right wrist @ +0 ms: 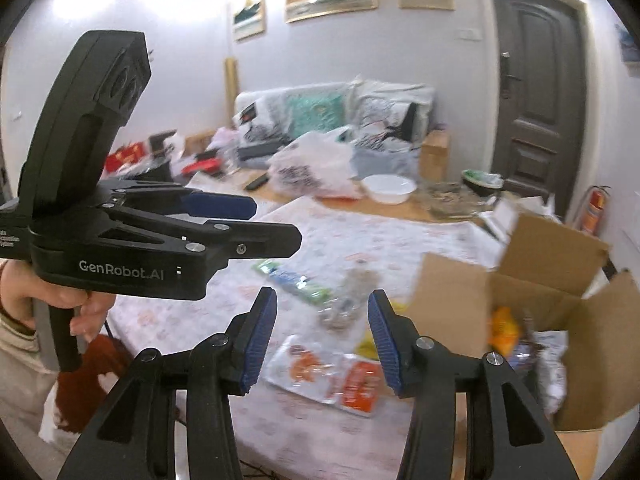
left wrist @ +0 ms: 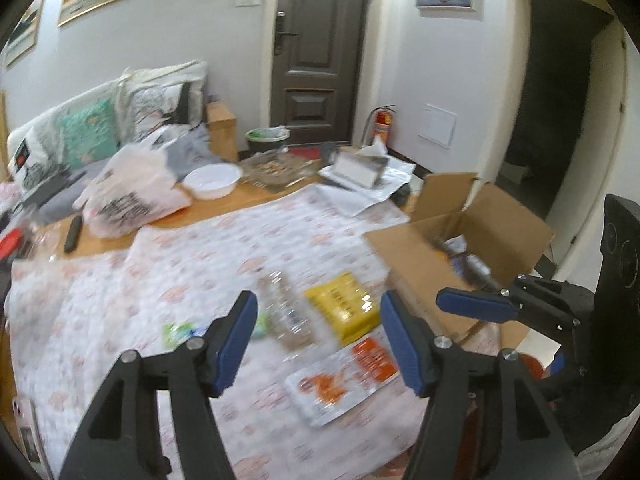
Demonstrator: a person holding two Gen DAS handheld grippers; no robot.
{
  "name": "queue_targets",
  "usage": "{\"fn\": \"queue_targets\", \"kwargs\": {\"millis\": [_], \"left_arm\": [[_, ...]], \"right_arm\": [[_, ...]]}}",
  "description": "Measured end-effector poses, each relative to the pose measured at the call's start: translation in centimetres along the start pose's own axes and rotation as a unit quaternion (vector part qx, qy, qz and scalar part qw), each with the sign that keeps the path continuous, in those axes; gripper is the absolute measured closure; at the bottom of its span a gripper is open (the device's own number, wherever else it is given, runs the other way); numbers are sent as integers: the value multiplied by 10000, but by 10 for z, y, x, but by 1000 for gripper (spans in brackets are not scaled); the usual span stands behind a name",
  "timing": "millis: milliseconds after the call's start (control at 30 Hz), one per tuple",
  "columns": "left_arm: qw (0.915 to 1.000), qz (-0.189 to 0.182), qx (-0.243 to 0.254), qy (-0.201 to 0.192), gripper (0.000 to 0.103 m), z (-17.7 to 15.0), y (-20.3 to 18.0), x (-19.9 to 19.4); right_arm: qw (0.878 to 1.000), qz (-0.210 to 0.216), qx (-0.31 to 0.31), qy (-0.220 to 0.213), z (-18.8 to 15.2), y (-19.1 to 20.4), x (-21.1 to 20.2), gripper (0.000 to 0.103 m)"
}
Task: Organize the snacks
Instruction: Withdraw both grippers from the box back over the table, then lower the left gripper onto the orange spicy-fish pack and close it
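Observation:
Several snack packs lie on the patterned cloth: a yellow pack (left wrist: 343, 307), a white-and-orange pack (left wrist: 344, 378), a clear pack of nuts (left wrist: 286, 312) and a green pack (left wrist: 178, 332). My left gripper (left wrist: 318, 336) is open and empty above them. My right gripper (right wrist: 322, 338) is open and empty above the white-and-orange pack (right wrist: 332, 374). The open cardboard box (right wrist: 552, 304) at the right holds several snacks (right wrist: 505, 330). The right gripper shows in the left wrist view (left wrist: 476, 304), and the left gripper in the right wrist view (right wrist: 256, 220).
A white plastic bag (left wrist: 132, 196), white bowl (left wrist: 212, 180), glass tray (left wrist: 276, 172) and remote (left wrist: 74, 232) sit on the table's far side. A sofa with cushions (left wrist: 92, 132), a bin (left wrist: 267, 140) and a fire extinguisher (left wrist: 382, 124) stand beyond.

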State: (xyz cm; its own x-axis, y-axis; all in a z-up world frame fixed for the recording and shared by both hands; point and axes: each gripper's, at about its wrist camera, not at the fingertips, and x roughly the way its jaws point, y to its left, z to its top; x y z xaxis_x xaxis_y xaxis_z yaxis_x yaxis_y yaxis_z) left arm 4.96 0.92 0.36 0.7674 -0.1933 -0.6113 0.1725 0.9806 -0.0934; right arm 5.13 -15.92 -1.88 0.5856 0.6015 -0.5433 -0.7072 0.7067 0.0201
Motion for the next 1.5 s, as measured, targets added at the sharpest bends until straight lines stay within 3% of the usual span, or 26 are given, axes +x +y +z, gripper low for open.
{"fn": "queue_targets", "kwargs": {"millis": [200, 333, 633, 767, 1033, 1200, 1500], "left_arm": [[9994, 35, -271, 221, 39, -37, 42, 9], [9982, -161, -387, 440, 39, -64, 61, 30], [9930, -581, -312, 975, 39, -87, 62, 88], [9908, -744, -68, 1127, 39, -86, 44, 107], [9863, -1056, 424, 1198, 39, -76, 10, 135], [9804, -1276, 751, 1300, 39, -76, -7, 153], [9732, -1592, 949, 1362, 39, -84, -15, 144]], "right_arm": [[9984, 274, -83, 490, -8, 35, 44, 60], [9963, 306, 136, 789, -24, 38, 67, 60], [9863, -294, 829, 1396, -73, 14, 109, 60], [9841, -586, 960, 1377, -88, 5, 103, 60], [9840, -692, 957, 1335, -97, -4, 94, 59], [9847, -751, 925, 1271, -101, -7, 89, 52], [9845, -796, 937, 1248, -106, -12, 79, 49]]}}
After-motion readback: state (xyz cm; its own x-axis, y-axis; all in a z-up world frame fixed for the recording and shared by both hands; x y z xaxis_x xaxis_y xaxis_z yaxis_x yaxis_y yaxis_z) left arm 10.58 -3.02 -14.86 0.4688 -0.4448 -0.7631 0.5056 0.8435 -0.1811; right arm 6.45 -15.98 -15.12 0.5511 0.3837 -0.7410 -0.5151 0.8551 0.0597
